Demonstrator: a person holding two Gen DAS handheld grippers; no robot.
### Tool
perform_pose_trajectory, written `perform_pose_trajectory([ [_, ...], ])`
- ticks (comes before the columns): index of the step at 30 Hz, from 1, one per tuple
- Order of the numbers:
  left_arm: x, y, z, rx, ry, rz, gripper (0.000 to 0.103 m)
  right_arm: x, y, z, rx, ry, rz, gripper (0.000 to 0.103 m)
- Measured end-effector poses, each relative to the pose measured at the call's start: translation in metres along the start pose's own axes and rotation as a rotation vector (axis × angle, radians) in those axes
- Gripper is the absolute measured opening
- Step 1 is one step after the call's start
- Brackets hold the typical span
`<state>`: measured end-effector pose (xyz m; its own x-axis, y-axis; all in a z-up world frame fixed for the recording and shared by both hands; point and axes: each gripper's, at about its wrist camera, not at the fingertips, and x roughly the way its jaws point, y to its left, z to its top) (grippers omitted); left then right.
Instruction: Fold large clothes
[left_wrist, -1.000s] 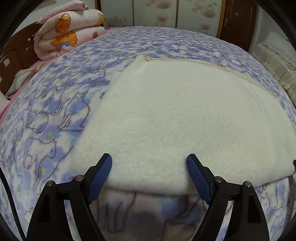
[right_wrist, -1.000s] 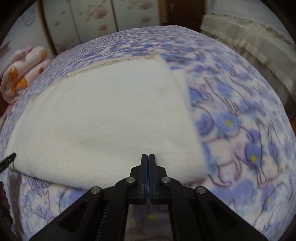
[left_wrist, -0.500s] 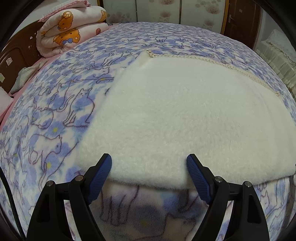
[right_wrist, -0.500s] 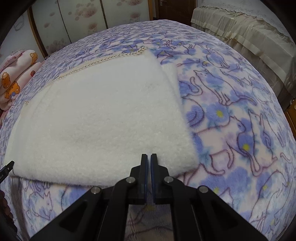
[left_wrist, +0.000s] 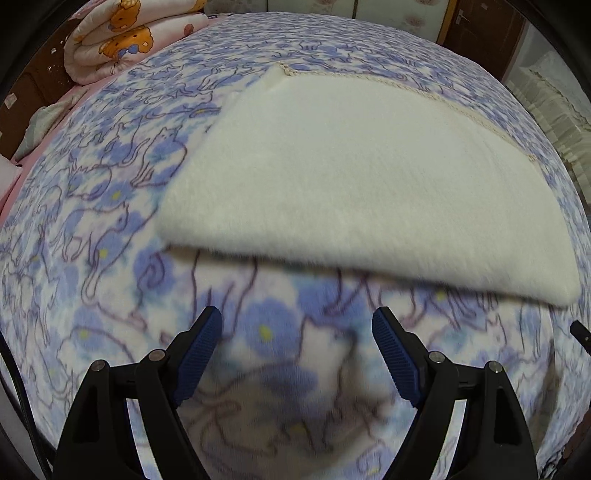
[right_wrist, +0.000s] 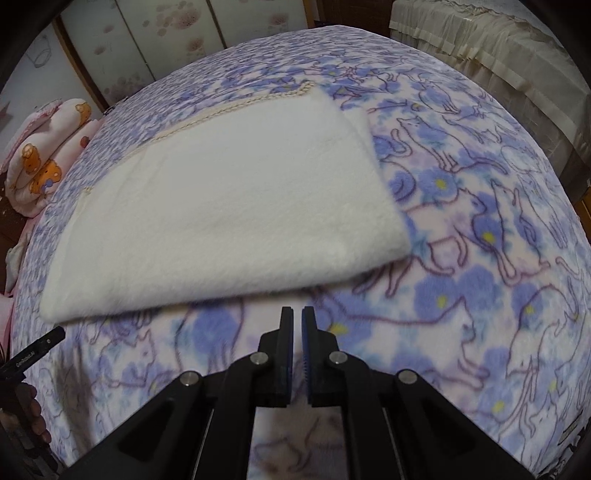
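Observation:
A folded cream fleece garment (left_wrist: 351, 177) (right_wrist: 221, 206) lies flat on the cat-print bedspread (left_wrist: 92, 221) (right_wrist: 480, 258), a crocheted trim along its far edge. My left gripper (left_wrist: 295, 317) hangs open and empty over the bedspread, just short of the garment's near folded edge. My right gripper (right_wrist: 297, 312) is all but shut, only a thin slit between its pads and nothing in it. It also hovers over the bedspread, just in front of the garment's near edge.
A rolled pink quilt with bear prints (left_wrist: 122, 40) (right_wrist: 44, 162) lies at the far left of the bed. Sliding wardrobe doors (right_wrist: 147, 48) stand behind. A cream frilled cover (right_wrist: 498, 48) drapes furniture at the right. A hand (right_wrist: 29, 406) shows at the left edge.
Both grippers have drawn back and up from the garment's near edge, so bedspread now shows under their fingers. The right pads have parted by a sliver. The garment lies unmoved.

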<state>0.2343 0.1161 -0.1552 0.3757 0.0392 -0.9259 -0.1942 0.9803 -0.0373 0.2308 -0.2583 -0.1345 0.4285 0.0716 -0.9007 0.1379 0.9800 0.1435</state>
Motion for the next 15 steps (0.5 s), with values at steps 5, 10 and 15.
perform_pose_trajectory([
  [5,-0.018,-0.002,-0.030,0.002,0.028,-0.045,0.082,-0.015,0.016,-0.022,-0.039,-0.001,0.024,0.029],
  [10,-0.035,0.001,-0.052,-0.020,0.048,-0.107,0.082,-0.030,0.036,-0.043,-0.107,-0.017,0.033,0.032],
  [15,-0.044,0.008,-0.062,-0.089,0.024,-0.239,0.082,-0.042,0.055,-0.060,-0.156,-0.087,0.045,0.032],
])
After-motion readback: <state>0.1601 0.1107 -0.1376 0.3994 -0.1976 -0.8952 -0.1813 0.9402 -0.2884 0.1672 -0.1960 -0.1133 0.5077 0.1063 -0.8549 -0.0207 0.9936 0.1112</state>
